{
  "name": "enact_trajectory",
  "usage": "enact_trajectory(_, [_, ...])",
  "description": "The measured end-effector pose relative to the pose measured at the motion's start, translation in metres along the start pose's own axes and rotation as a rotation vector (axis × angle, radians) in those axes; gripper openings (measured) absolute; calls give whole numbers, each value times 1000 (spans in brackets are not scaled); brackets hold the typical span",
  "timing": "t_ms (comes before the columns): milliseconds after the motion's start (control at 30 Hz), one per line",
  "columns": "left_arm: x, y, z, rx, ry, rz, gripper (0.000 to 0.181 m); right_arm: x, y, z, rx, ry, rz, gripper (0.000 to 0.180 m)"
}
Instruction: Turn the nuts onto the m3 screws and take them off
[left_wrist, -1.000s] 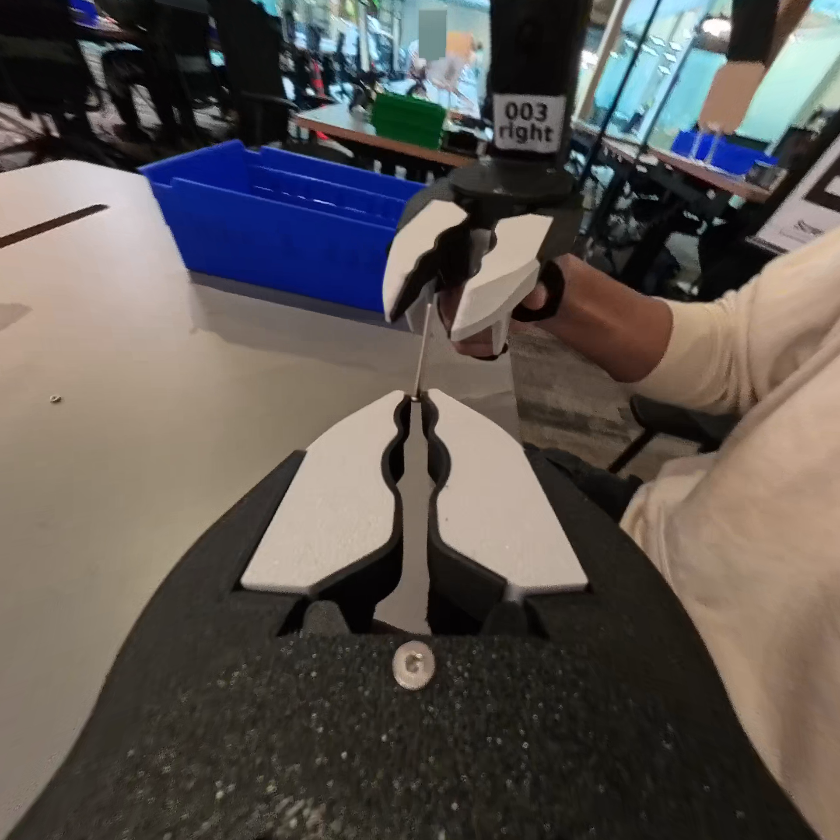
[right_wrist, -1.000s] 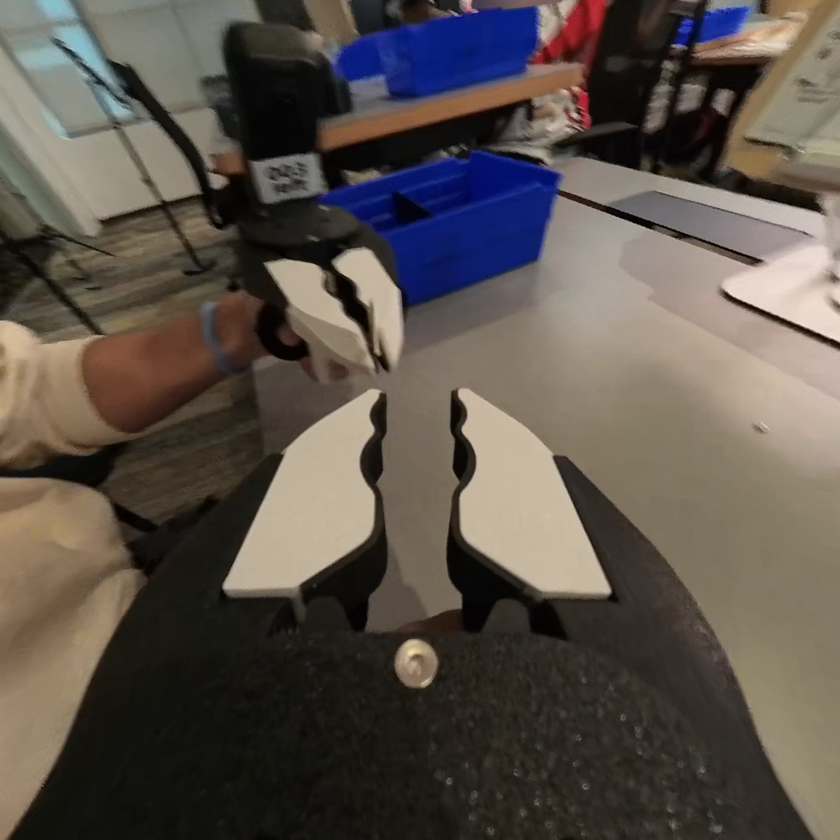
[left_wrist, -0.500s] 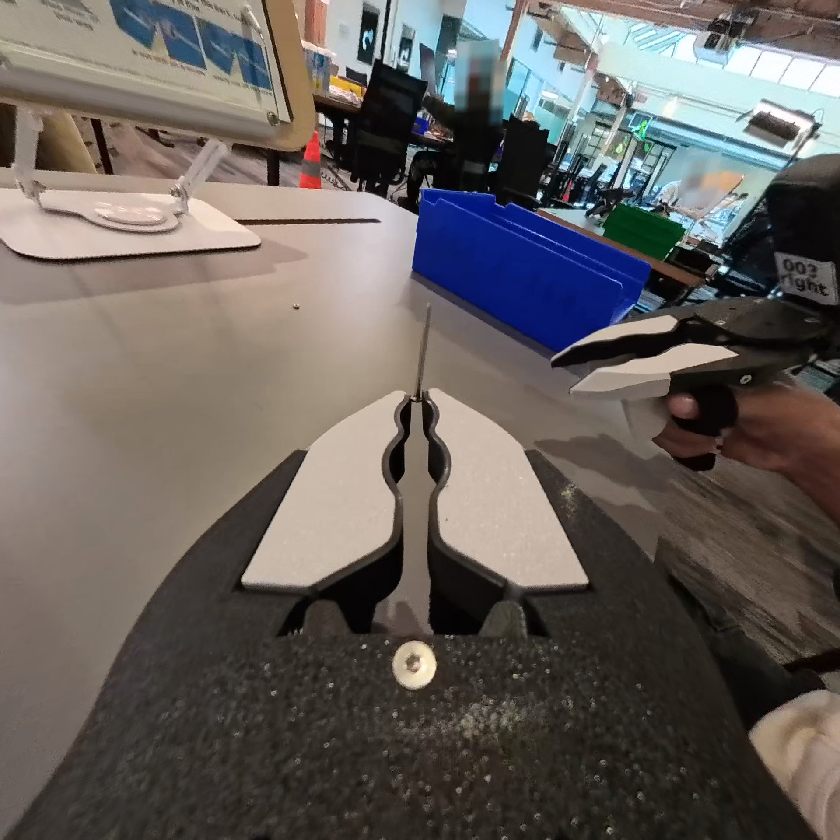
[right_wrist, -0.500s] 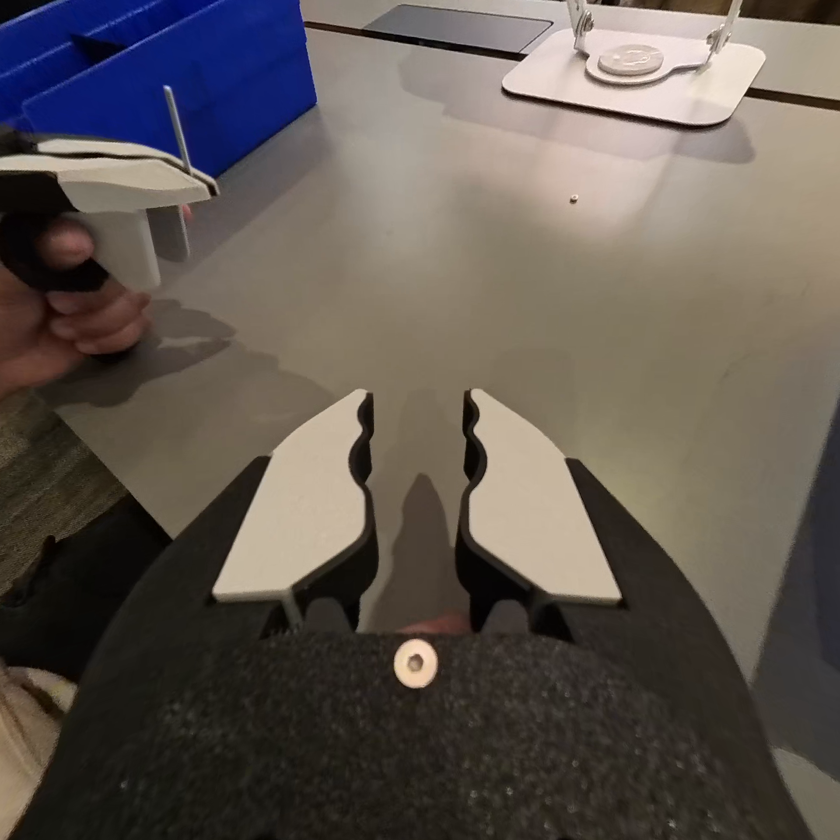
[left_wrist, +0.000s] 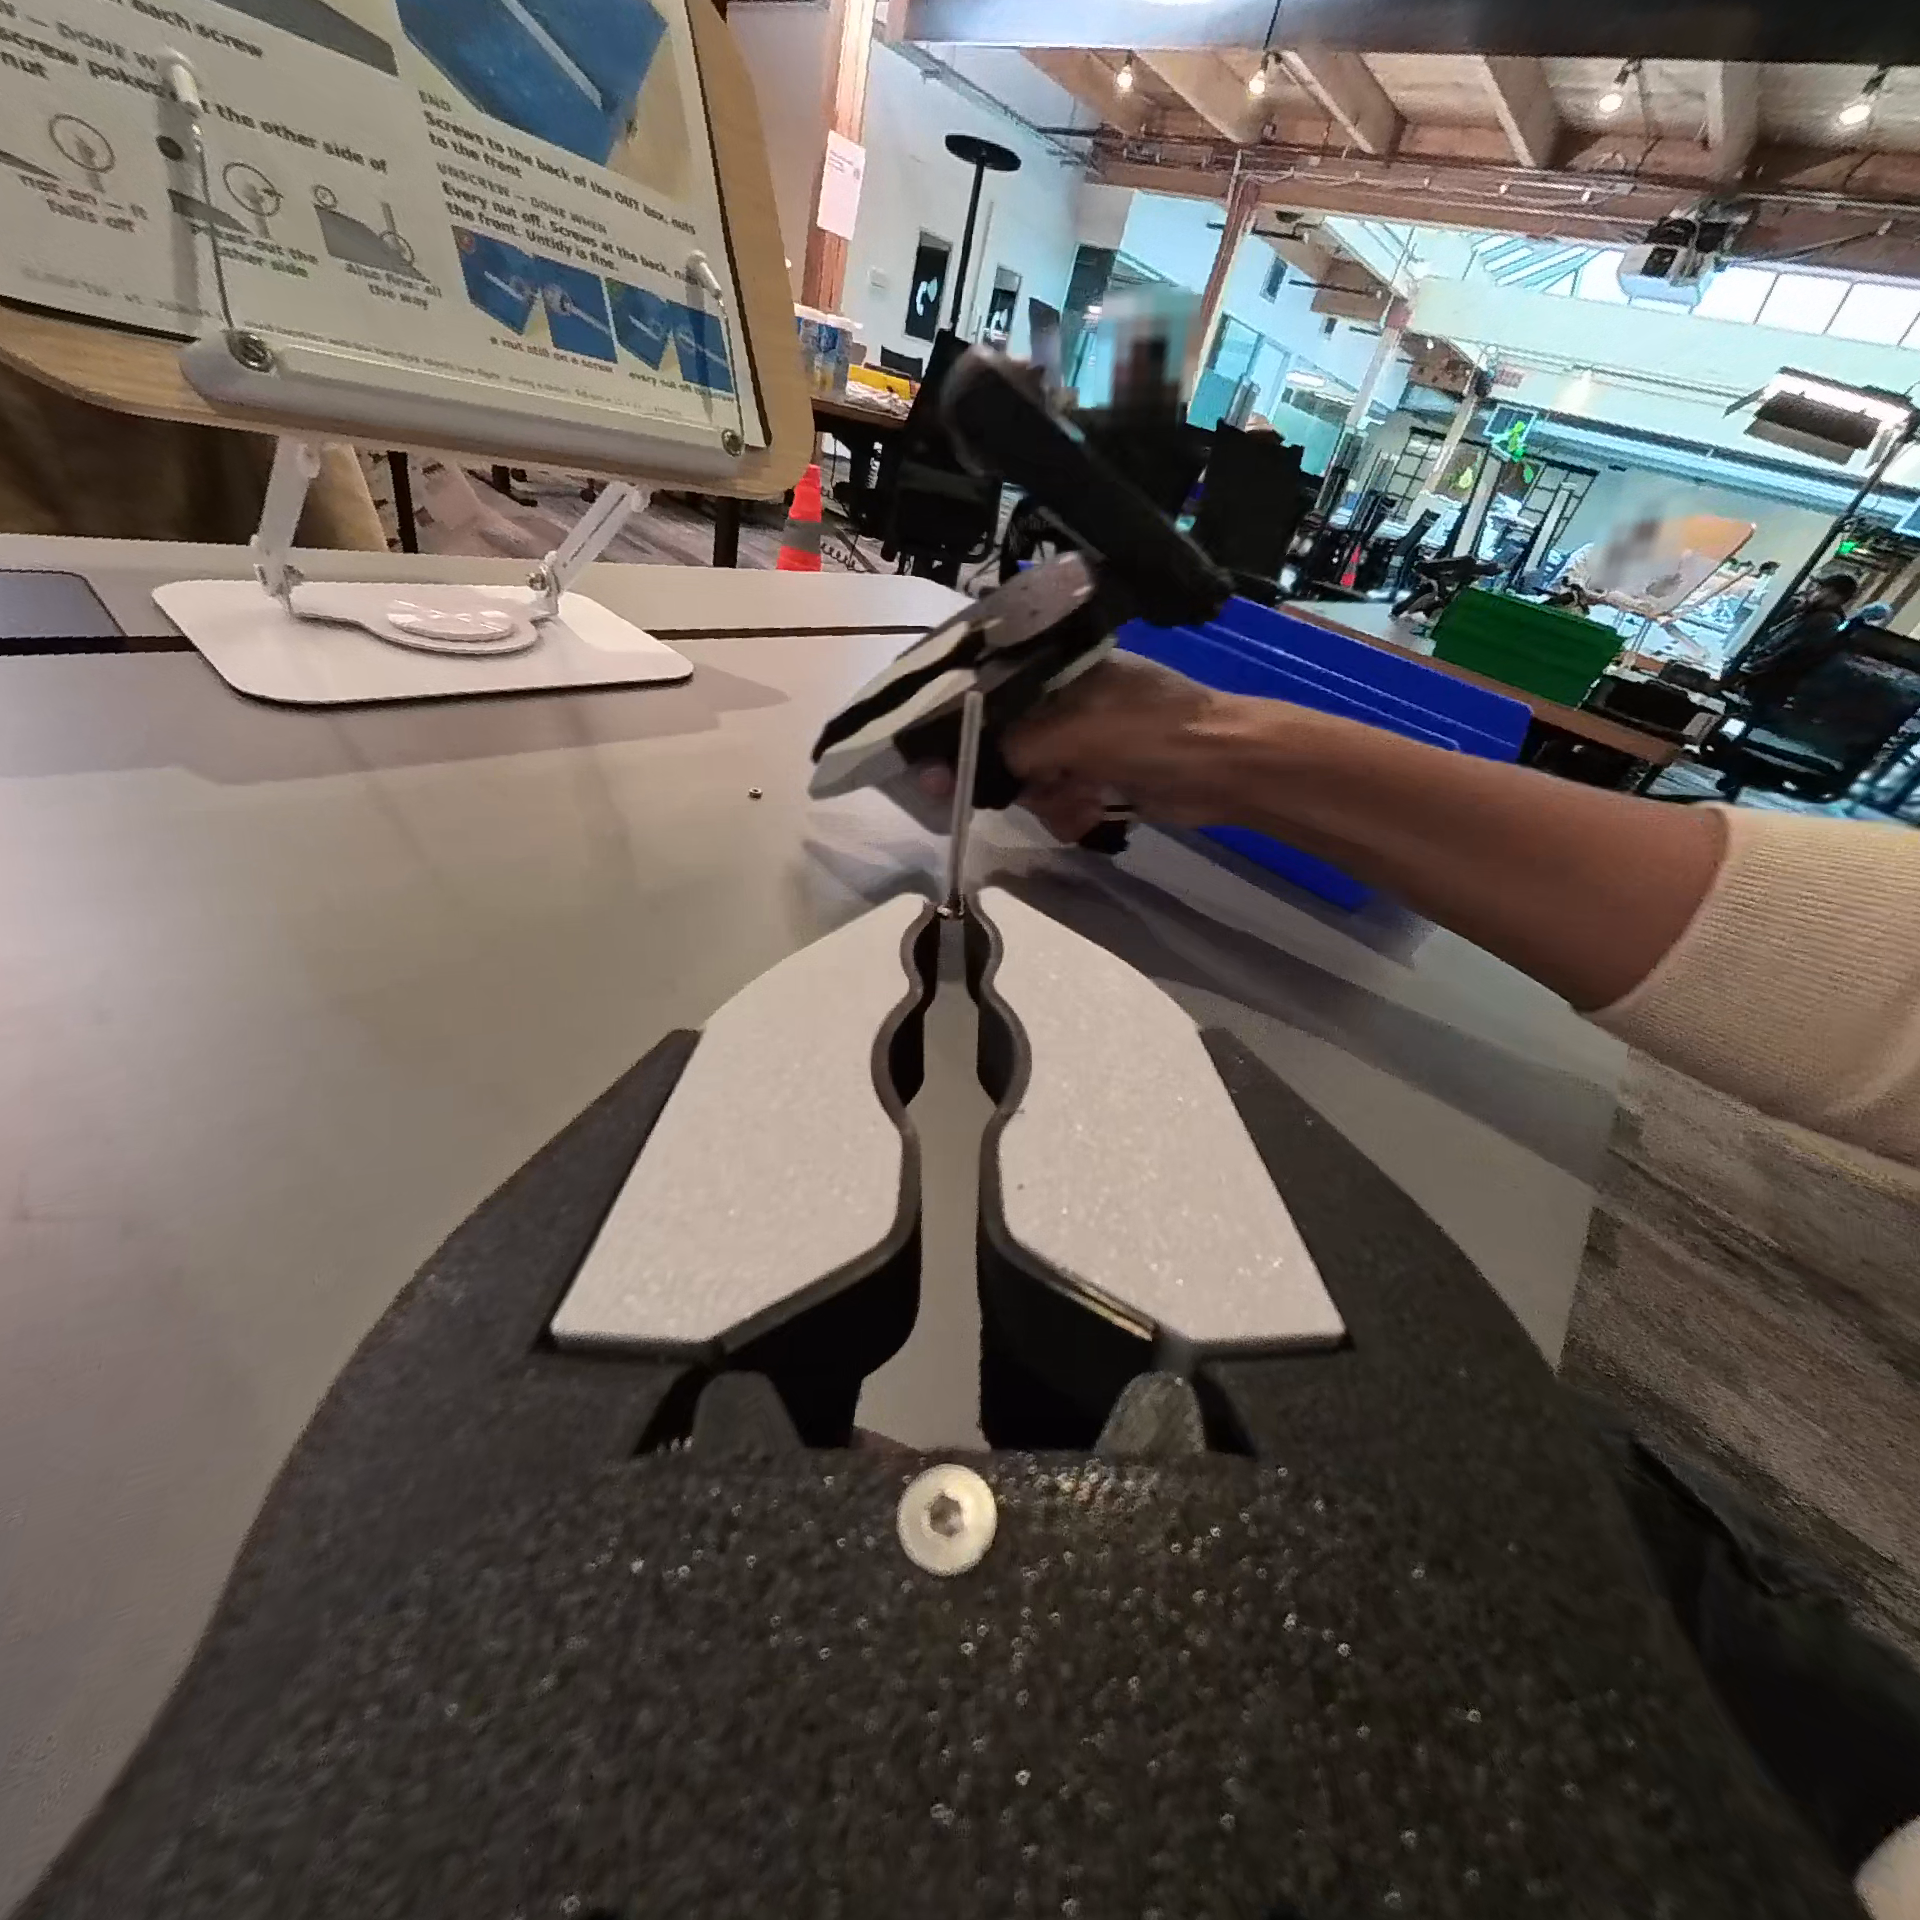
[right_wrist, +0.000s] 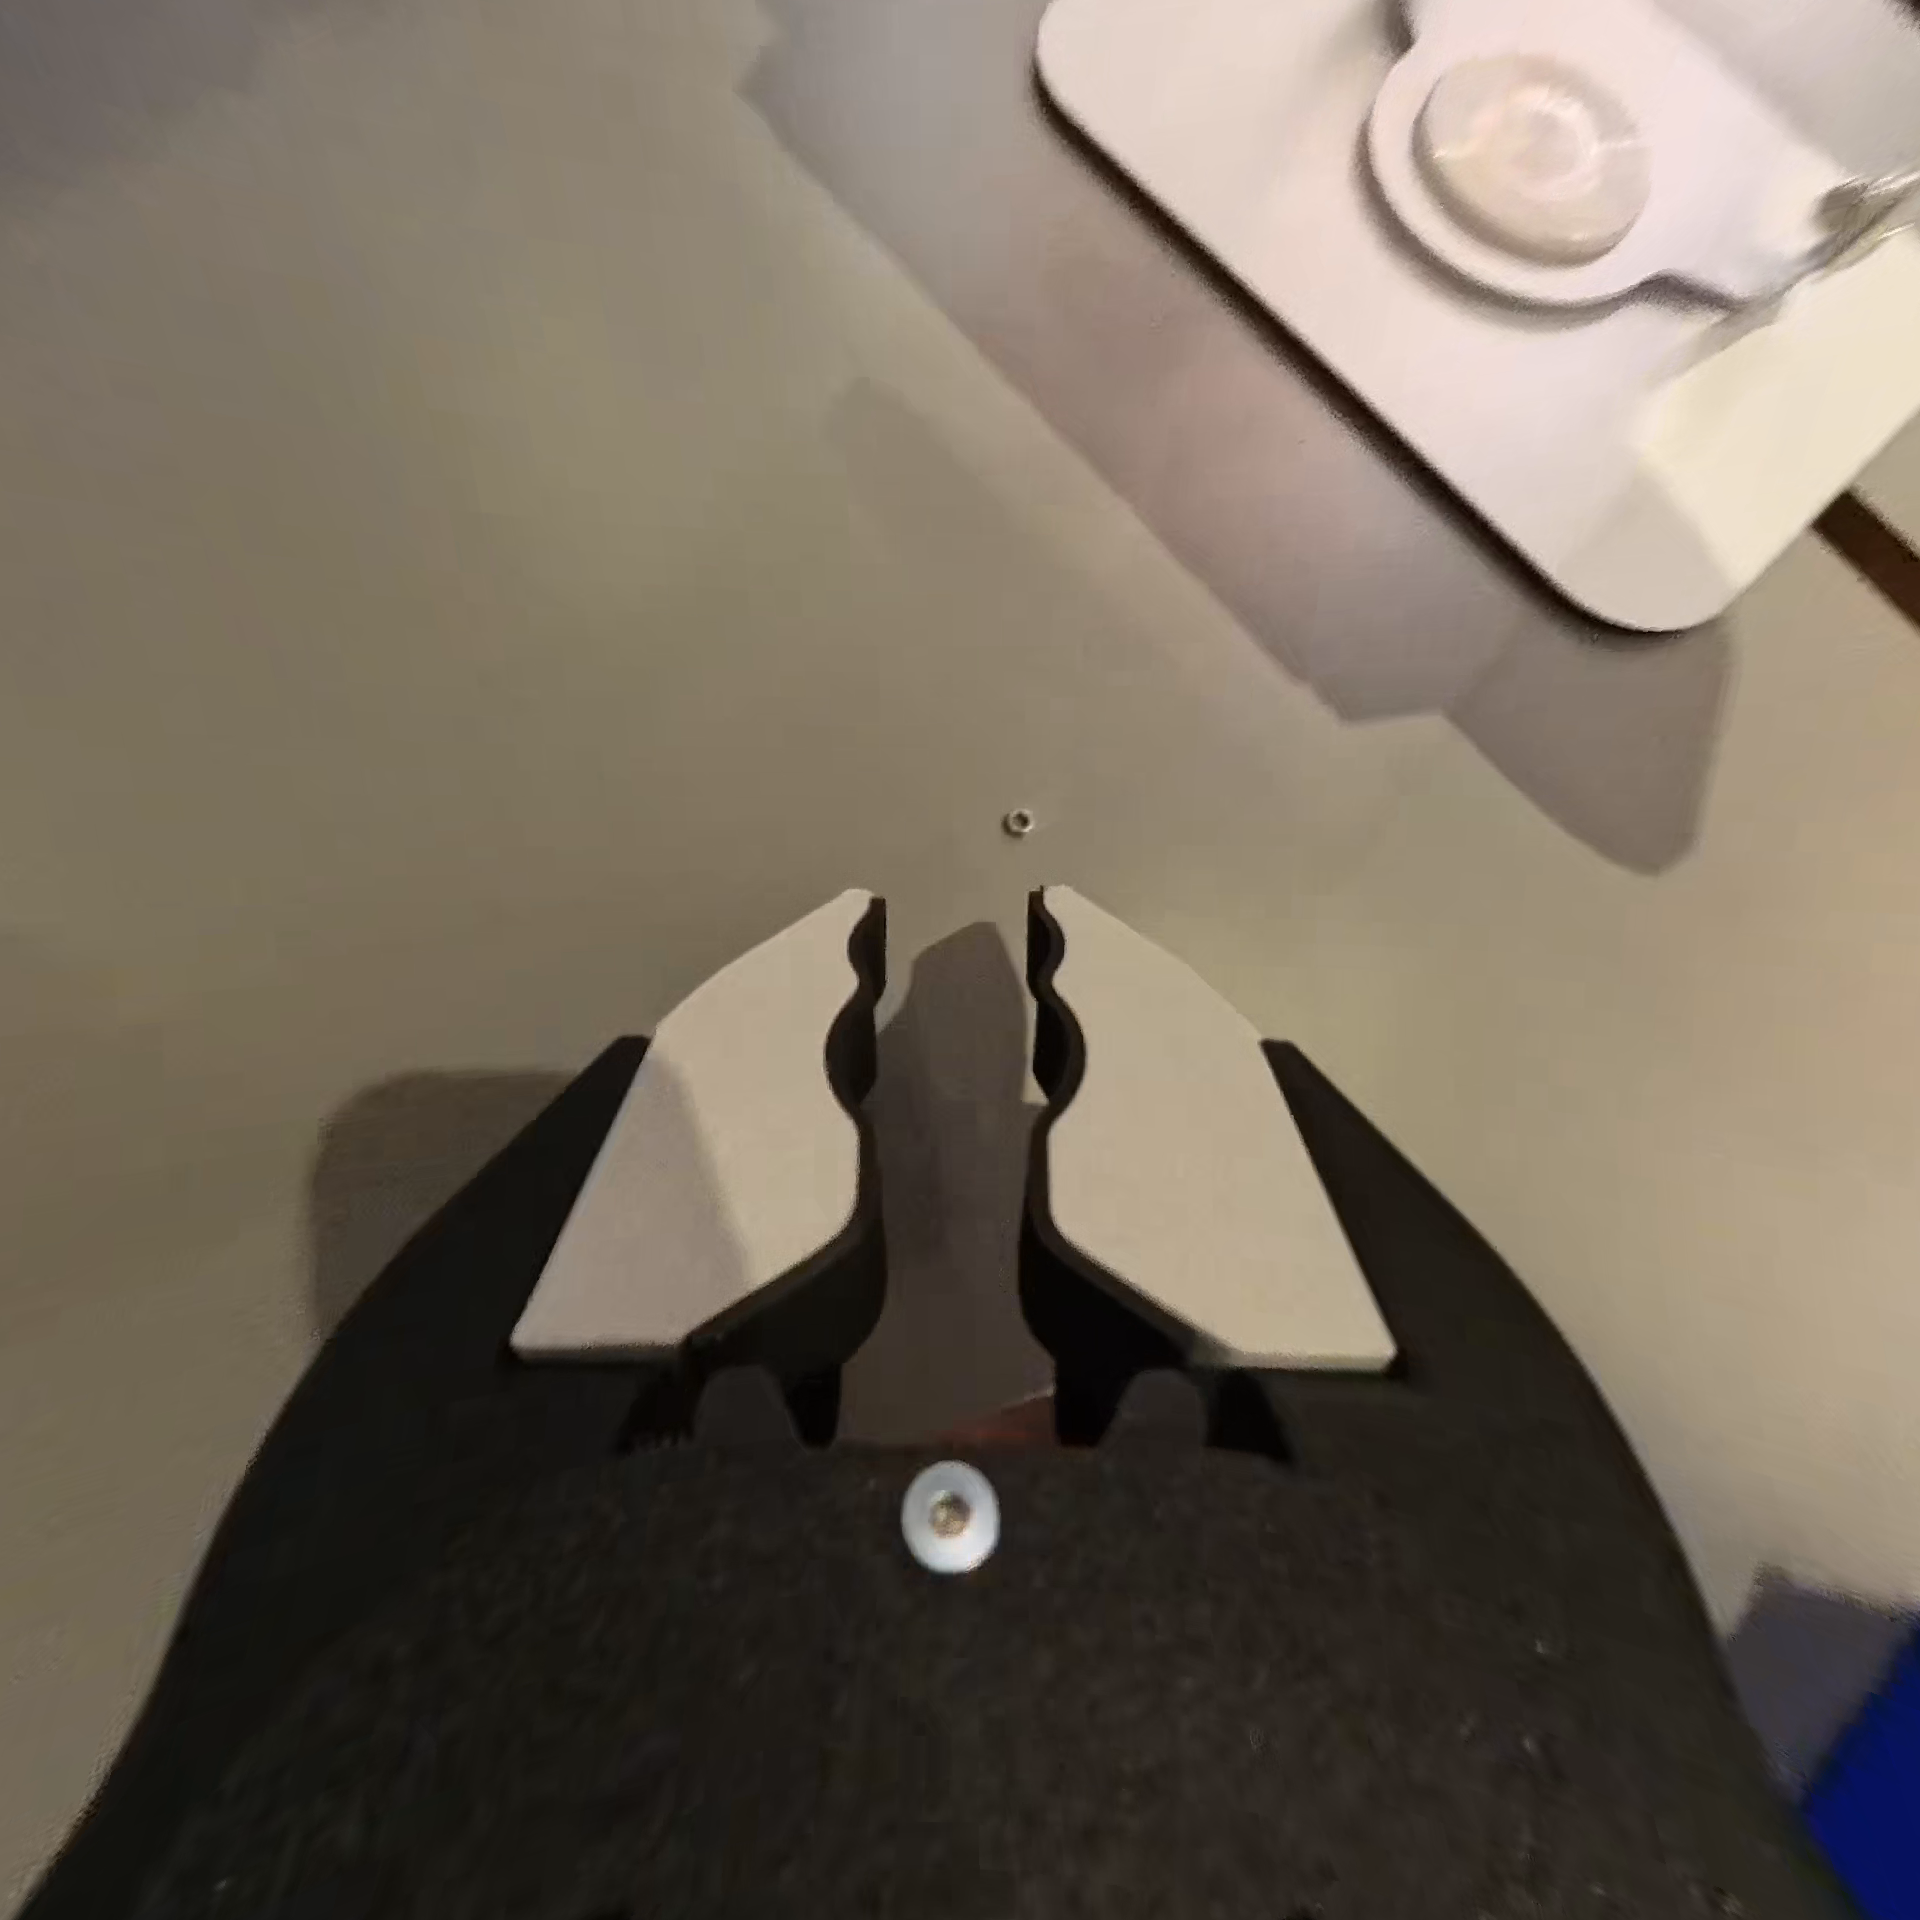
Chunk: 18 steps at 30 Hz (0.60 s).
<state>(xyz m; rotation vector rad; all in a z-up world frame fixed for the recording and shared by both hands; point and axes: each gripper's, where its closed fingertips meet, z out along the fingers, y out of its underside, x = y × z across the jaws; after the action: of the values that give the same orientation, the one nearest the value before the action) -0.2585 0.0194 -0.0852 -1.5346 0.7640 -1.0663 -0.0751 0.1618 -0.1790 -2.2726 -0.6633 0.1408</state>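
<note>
Steel screw (left_wrist: 964, 800) pinched by its head at tips of left gripper (left_wrist: 951, 914), shaft pointing up, clear of grey table (left_wrist: 312, 987). Right gripper (right_wrist: 956, 896) released, jaws apart, hovering just short of small nut (right_wrist: 1018, 824) lying on table. White stand base (right_wrist: 1455, 312) beyond nut.

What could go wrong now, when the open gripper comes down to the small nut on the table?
1. The nut is tiny and lies flat on the table; the open right gripper might push it away instead of pinching it.
2. The left gripper holds the long screw only at its tips, so the screw may tilt or slip.
</note>
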Motion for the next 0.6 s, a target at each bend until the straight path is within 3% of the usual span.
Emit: enact_trajectory(600, [5,2,0,-9,41,-9,4,15,-6,28,-25,-170,13,17])
